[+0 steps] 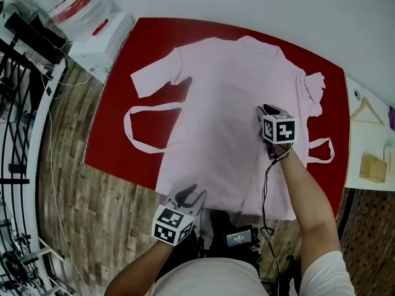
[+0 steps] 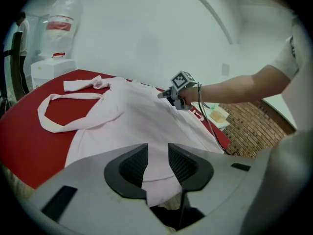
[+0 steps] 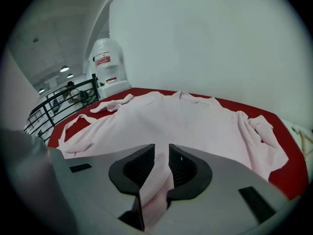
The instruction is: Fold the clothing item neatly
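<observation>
Robe [image 1: 228, 103] lies spread on the table [image 1: 117, 134], apparently ready for folding. Left gripper [image 1: 191, 197] at 7 o'clock and right gripper [image 1: 264, 111] at 3 o'clock, jaws narrowly apart, cloth unpinched.

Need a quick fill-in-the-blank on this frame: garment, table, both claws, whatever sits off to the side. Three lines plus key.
1. The pink garment lies spread on a ____ table.
2. The jaws of the left claw and the right claw both stand ____, with pink cloth showing between them.
3. On the white surface right of the table lies a wooden ____.

Missing words: red; apart; hanger.
</observation>
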`<state>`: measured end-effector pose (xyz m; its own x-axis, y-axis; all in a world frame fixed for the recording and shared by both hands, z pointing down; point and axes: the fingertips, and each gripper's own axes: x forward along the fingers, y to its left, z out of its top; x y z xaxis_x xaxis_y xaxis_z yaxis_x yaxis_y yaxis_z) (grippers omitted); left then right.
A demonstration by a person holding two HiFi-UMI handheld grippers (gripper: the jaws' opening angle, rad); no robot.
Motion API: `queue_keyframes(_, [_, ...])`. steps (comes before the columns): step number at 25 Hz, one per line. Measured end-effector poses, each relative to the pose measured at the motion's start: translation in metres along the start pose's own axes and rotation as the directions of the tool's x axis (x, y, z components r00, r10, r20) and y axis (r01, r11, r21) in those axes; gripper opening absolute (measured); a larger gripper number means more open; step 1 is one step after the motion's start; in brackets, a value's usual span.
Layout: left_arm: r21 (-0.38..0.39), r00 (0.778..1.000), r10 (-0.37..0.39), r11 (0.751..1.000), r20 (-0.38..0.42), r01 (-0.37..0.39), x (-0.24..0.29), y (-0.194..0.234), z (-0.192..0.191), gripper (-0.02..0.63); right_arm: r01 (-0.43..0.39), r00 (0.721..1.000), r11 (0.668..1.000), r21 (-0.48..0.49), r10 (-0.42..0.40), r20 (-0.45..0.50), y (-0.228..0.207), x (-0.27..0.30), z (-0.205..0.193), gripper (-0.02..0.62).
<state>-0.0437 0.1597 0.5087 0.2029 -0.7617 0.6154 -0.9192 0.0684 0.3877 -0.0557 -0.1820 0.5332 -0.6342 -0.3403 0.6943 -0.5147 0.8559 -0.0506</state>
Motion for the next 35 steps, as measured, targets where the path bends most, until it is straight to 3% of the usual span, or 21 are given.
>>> queue_keyframes(12, [-0.016, 0.995, -0.019, 1.000, 0.099, 0.021, -0.037, 0.112, 0.055, 0.110, -0.021, 0.999, 0.997, -0.069, 0.022, 0.027, 0.100, -0.003, 0.023, 0.071])
queue_keyframes(21, [-0.093, 0.981, 0.028, 0.996, 0.194, -0.010, -0.036, 0.154, 0.090, 0.110, -0.113, 0.993, 0.968, -0.226, 0.118, 0.008, 0.149, 0.001, 0.023, 0.071])
queue_keyframes(27, [-0.097, 0.976, 0.050, 0.995, 0.214, -0.029, -0.035, 0.183, 0.106, 0.110, -0.167, 0.985, 0.937, -0.307, 0.172, -0.010, 0.188, 0.016, 0.030, 0.071])
queue_keyframes(35, [-0.115, 0.975, 0.016, 0.993, 0.222, 0.010, -0.034, 0.251, 0.128, 0.110, -0.191, 0.980, 0.929, -0.317, 0.196, -0.016, 0.256, 0.059, 0.060, 0.074])
